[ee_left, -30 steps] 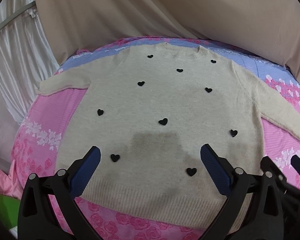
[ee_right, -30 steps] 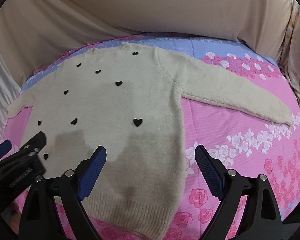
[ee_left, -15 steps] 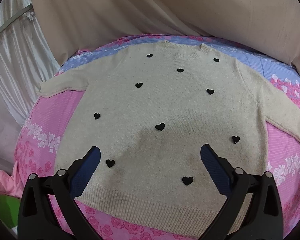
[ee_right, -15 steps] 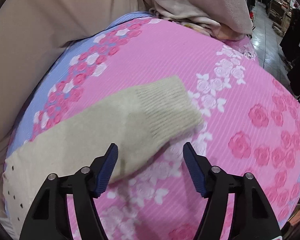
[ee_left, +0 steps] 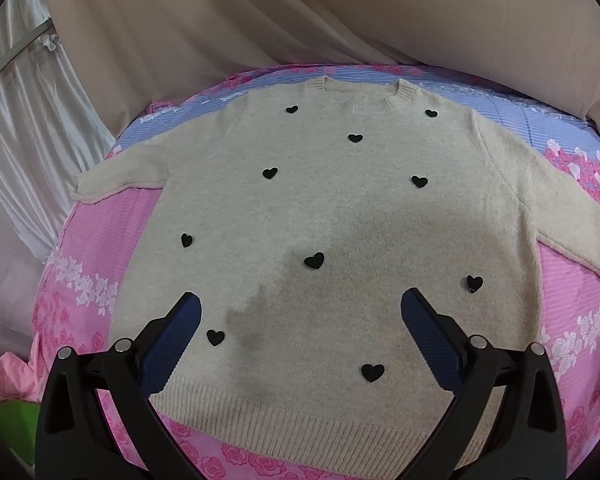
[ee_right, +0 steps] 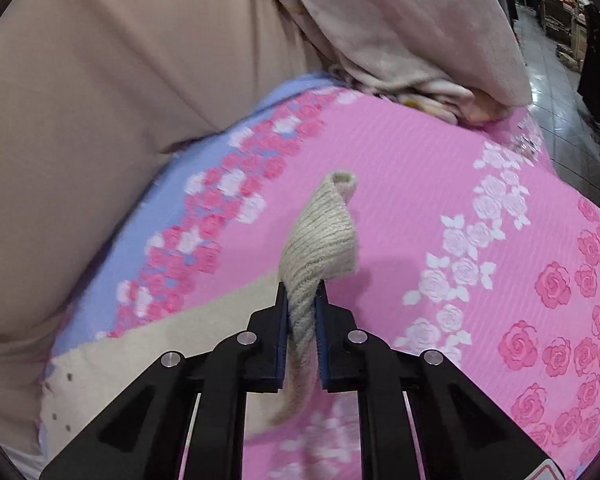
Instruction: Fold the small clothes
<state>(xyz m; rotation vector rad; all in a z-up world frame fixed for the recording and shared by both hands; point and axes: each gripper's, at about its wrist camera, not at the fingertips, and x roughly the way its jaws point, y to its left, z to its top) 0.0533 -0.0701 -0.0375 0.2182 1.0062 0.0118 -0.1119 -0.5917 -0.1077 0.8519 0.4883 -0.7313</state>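
Note:
A beige knit sweater (ee_left: 340,216) with black hearts lies flat, front up, on a pink rose-print bedsheet (ee_left: 100,240), neck at the far side. My left gripper (ee_left: 300,320) is open and empty, hovering above the sweater's lower body near the hem. My right gripper (ee_right: 302,296) is shut on the ribbed cuff of the sweater's right sleeve (ee_right: 320,240), which stands up out of the jaws. The rest of the sleeve trails back to the left toward the body (ee_right: 140,352).
Beige drapes (ee_left: 340,20) hang behind the bed. A pale blanket pile (ee_right: 420,60) lies at the bed's far right corner. White curtain (ee_left: 28,140) at left; a pink cloth and green object (ee_left: 12,420) at lower left. A tiled floor (ee_right: 560,100) lies beyond the bed's right edge.
My right gripper swung away from the sweater's body out to the right sleeve end, then closed on the cuff and lifted it. My left gripper stayed open over the body, drifting slightly.

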